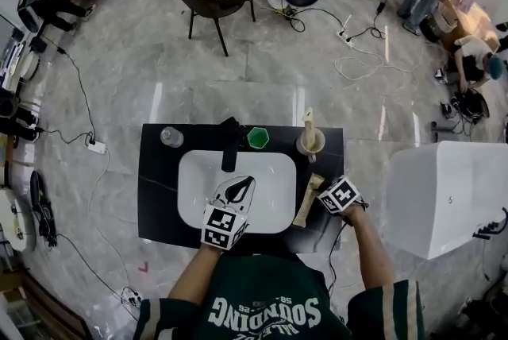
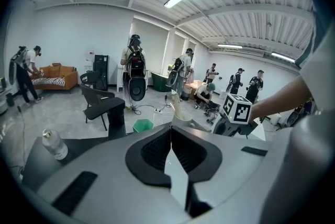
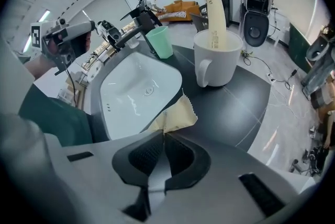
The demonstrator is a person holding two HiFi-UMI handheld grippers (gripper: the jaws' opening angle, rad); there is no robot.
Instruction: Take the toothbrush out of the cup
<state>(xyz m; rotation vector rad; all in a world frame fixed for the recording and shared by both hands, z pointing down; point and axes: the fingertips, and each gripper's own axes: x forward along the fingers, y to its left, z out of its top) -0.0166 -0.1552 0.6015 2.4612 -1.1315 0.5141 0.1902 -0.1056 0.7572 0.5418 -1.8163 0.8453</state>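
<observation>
Right gripper [image 3: 163, 133] clamped on the end of a cream packet [image 3: 175, 115].
Ahead of its tips, a wrapped toothbrush [image 3: 213, 8] stands upright in the white cup [image 3: 217, 63]; the sink [image 3: 136, 87] lies to its left. The left gripper [image 2: 170, 126], jaws together and empty, hangs over that sink.

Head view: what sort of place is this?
Probably a data-collection lab, not a real bathroom: a freestanding black counter with a white sink stands alone on an open floor, cables trail across it, and other people with gear work nearby.
</observation>
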